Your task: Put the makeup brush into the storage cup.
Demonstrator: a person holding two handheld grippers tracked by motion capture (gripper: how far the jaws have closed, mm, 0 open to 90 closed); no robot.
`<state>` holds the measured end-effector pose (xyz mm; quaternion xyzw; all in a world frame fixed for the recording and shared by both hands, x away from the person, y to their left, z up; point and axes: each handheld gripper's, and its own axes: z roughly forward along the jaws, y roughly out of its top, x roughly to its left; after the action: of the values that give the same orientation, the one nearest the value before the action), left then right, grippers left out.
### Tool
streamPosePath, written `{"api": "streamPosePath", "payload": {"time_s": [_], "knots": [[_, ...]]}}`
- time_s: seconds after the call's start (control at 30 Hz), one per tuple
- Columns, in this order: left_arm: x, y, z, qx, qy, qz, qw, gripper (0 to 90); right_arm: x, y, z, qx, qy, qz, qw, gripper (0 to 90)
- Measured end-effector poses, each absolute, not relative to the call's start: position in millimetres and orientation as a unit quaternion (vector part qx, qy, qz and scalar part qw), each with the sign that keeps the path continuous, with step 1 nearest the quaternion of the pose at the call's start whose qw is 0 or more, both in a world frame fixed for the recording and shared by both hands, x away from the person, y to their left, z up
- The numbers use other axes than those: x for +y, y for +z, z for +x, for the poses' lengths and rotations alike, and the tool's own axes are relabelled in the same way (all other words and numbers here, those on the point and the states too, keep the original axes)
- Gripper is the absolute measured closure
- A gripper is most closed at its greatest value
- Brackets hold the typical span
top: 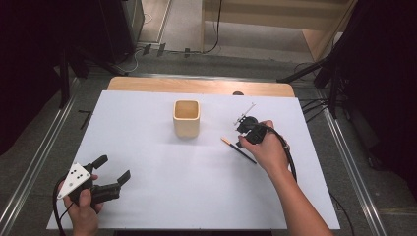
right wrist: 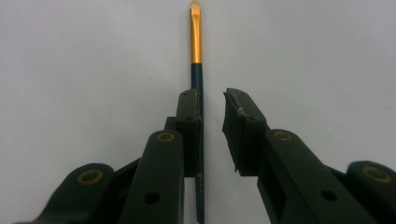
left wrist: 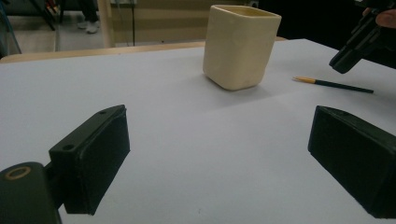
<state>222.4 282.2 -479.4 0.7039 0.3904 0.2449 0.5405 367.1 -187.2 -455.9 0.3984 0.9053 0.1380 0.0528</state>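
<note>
A thin paintbrush [top: 229, 143] with a dark handle, gold ferrule and pale tip lies on the white sheet, right of a cream square cup [top: 187, 120]. My right gripper [top: 241, 140] points down over the brush's middle. In the right gripper view the brush [right wrist: 196, 42] runs between the jaws of the right gripper [right wrist: 212, 95]. It lies against the left pad, with a narrow gap to the right pad, so the jaws are open. My left gripper [top: 114, 168] rests near the front left, wide open with nothing between its fingers. The left gripper view faces the cup [left wrist: 240, 46] and brush [left wrist: 334, 85].
The white sheet [top: 147, 147] covers a wooden table whose far edge [top: 196, 84] shows bare. The cup stands upright near the sheet's middle. Metal rails run along both sides of the table, and cables lie on the floor beyond it.
</note>
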Motion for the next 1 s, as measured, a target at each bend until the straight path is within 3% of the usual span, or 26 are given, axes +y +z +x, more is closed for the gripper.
{"api": "streamPosePath", "payload": {"time_s": [1.0], "knots": [[280.8, -479.7, 223.2, 0.389, 0.242, 0.704, 0.543, 6.1, -163.1, -476.2, 381.6, 0.922, 0.058, 0.381, 0.030, 83.5]]}}
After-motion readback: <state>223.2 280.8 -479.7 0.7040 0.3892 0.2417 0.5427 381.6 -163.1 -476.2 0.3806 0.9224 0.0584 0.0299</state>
